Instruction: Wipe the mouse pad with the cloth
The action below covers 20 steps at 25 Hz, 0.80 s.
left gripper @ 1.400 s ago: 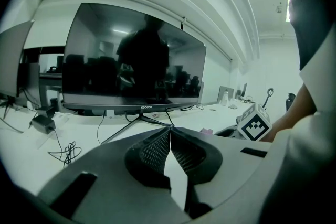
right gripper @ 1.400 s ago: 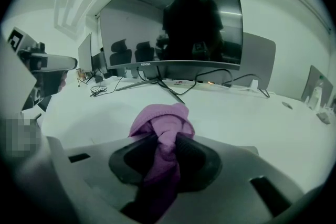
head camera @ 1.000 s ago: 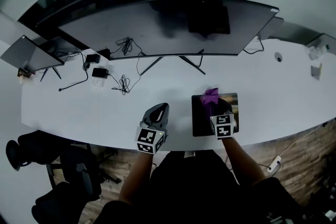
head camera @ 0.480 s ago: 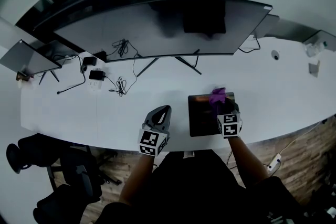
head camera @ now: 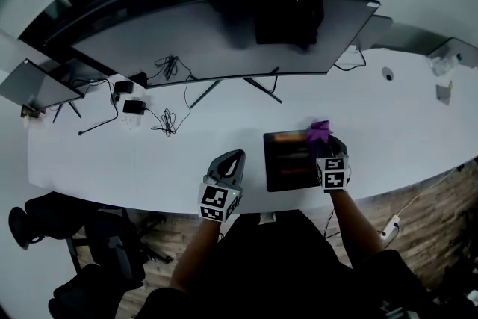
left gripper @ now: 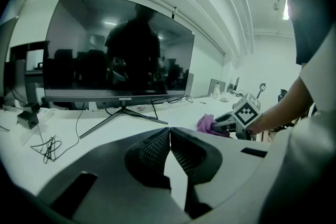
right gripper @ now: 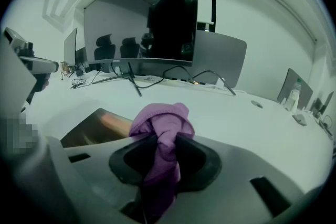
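Observation:
A dark mouse pad [head camera: 290, 159] lies on the white desk near its front edge. My right gripper [head camera: 323, 140] is shut on a bunched purple cloth [head camera: 318, 132] over the pad's far right corner. The right gripper view shows the cloth [right gripper: 160, 126] pinched between the jaws, with the pad [right gripper: 100, 126] to the left below it. My left gripper [head camera: 228, 160] rests left of the pad, jaws shut and empty. In the left gripper view the jaws of my left gripper [left gripper: 169, 136] meet, and the cloth [left gripper: 208, 124] shows at the right.
A wide dark monitor [head camera: 224, 37] on a V-shaped stand spans the back of the desk [head camera: 149, 153]. Cables and small adapters [head camera: 138, 106] lie at the back left. A second screen [head camera: 37, 84] stands at the far left. Office chairs [head camera: 89, 250] sit below the desk's front edge.
My right gripper has carried the purple cloth rightward across the mouse pad, from near its far middle to its far right corner. The left gripper has stayed put.

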Each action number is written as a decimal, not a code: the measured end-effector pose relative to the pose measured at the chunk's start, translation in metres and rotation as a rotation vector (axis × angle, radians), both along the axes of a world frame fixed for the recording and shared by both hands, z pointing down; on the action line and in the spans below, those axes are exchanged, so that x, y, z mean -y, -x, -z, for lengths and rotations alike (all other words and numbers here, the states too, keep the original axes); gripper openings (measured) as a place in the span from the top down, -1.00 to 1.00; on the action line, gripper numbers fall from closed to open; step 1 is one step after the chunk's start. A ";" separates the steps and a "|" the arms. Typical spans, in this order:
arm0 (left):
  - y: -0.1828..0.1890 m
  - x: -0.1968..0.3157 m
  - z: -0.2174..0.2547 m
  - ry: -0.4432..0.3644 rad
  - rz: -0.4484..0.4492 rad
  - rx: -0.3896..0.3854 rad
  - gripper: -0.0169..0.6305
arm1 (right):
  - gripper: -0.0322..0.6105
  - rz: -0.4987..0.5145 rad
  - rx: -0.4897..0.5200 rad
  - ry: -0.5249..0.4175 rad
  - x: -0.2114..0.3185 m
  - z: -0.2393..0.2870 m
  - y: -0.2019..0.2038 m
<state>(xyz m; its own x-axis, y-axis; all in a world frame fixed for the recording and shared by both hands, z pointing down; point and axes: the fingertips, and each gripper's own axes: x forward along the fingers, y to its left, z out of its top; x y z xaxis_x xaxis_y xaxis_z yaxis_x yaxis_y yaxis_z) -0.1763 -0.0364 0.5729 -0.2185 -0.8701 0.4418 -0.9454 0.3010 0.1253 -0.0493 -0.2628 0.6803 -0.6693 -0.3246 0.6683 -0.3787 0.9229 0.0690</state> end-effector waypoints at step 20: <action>-0.019 -0.004 -0.006 -0.005 -0.045 -0.017 0.88 | 0.56 -0.018 0.057 -0.041 -0.010 0.036 -0.007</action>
<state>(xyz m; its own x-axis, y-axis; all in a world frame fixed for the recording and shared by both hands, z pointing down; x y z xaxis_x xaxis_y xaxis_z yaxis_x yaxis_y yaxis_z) -0.1574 -0.0322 0.5790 -0.1714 -0.8809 0.4411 -0.9558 0.2573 0.1423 -0.0426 -0.2532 0.6446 -0.6998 -0.3636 0.6149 -0.3999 0.9126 0.0845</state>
